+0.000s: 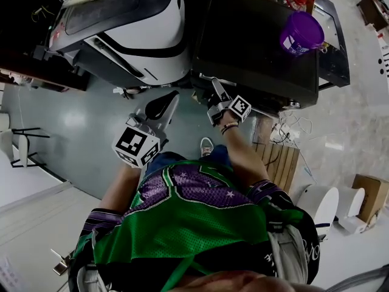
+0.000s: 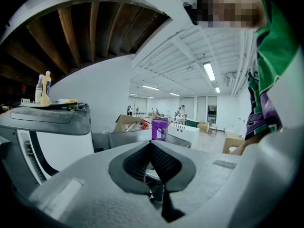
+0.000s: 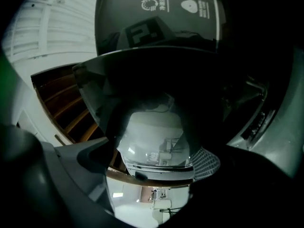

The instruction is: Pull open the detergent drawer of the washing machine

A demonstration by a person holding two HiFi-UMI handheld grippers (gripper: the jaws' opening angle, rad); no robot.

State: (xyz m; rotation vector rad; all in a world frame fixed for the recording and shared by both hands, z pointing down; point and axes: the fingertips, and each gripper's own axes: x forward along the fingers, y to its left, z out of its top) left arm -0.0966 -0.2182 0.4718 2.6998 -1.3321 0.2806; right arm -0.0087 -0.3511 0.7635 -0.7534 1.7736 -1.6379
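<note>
One detergent drawer (image 3: 156, 23) | glossy front faces right hand-held gripper (image 3: 147, 160) | jaws apart

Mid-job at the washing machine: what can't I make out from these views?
Drawer front: head view, hidden under the washing machine top.
Right claw tips: head view, lost against the dark machine; contact unclear.
Right gripper view: glossy panel mostly reflections, drawer edge unclear.
Purple cup print: too small.
</note>
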